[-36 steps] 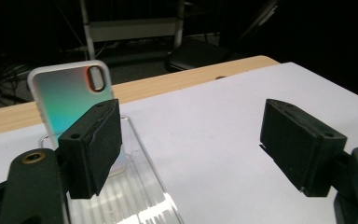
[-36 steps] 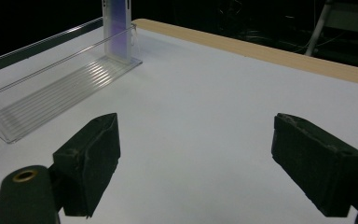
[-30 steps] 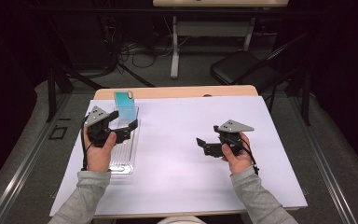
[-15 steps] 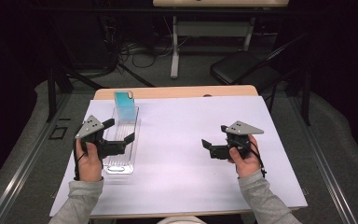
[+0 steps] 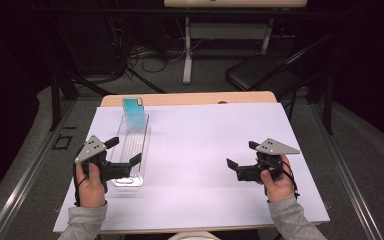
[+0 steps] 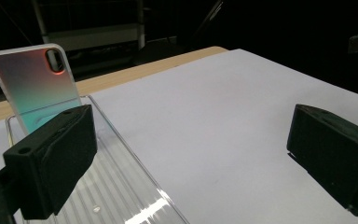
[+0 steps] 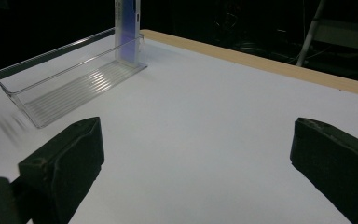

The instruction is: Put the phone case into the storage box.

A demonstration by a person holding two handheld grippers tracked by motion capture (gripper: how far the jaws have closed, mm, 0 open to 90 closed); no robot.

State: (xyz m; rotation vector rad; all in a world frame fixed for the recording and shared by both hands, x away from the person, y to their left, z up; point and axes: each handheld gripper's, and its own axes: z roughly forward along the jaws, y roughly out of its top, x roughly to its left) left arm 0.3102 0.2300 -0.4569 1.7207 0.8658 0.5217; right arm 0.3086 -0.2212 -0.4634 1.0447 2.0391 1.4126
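Here, left gripper (image 5: 122, 151) fingers spread wide, having just been opening, empty, straddling the near end of the clear tray (image 5: 139, 131) at nine o'clock on the tabletop (image 5: 205, 135), phone case (image 5: 133, 113) upright at the tray's far end, right gripper (image 5: 240, 155) at three o'clock, fingers likewise just opened wide, holding nothing, well apart from the tray.
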